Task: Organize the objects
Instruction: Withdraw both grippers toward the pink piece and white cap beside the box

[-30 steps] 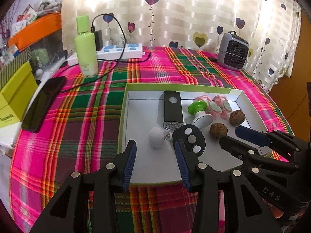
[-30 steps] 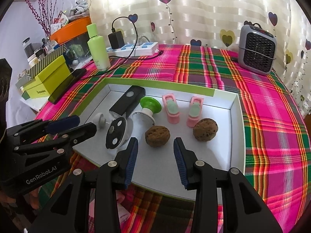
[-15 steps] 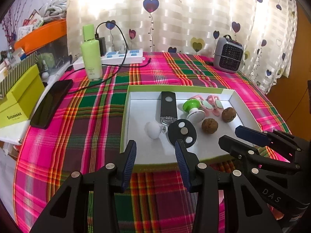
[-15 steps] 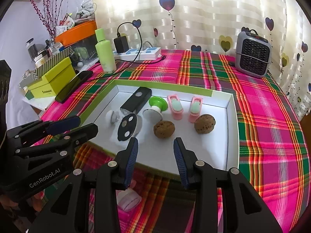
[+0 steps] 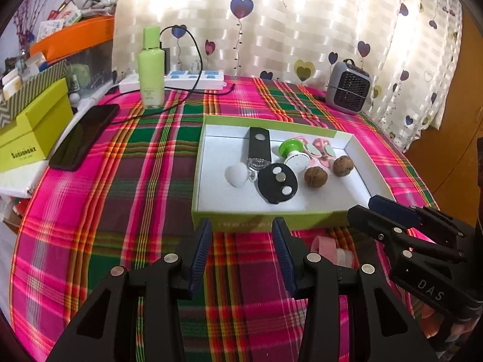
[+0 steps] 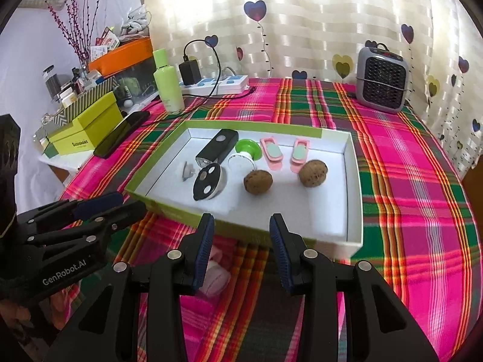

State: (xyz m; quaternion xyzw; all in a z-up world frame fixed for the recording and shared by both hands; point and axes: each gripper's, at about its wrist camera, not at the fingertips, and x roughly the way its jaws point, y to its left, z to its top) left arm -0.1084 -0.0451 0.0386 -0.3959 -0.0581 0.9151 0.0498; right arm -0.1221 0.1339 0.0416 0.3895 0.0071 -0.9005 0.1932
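Observation:
A shallow white box with a green rim (image 5: pixel 208 138) (image 6: pixel 351 163) lies on the plaid table. Inside it lie a black flashlight (image 5: pixel 258 147) (image 6: pixel 218 147), a black round piece with white dots (image 5: pixel 277 183) (image 6: pixel 206 181), a white knob (image 5: pixel 237 174), a green-and-white suction piece (image 5: pixel 291 150) (image 6: pixel 246 152), two pink clips (image 6: pixel 271 152) and two walnuts (image 5: pixel 315 176) (image 6: pixel 258 182). A pink-and-white object (image 5: pixel 329 249) (image 6: pixel 215 271) lies on the cloth before the box. My left gripper (image 5: pixel 241 256) and right gripper (image 6: pixel 241 247) are open and empty, just short of the box's near wall.
A green bottle (image 5: pixel 151 66), a power strip with cable (image 5: pixel 193 78), a small grey heater (image 5: pixel 348 87) (image 6: pixel 382 80), a black phone (image 5: pixel 83 135) and yellow-green boxes (image 5: pixel 30 132) stand along the far and left edges. The table edge falls away at the right.
Both grippers have pulled back toward me from over the box to just outside its near wall. Both stayed open. The pink-and-white object on the cloth has come into view.

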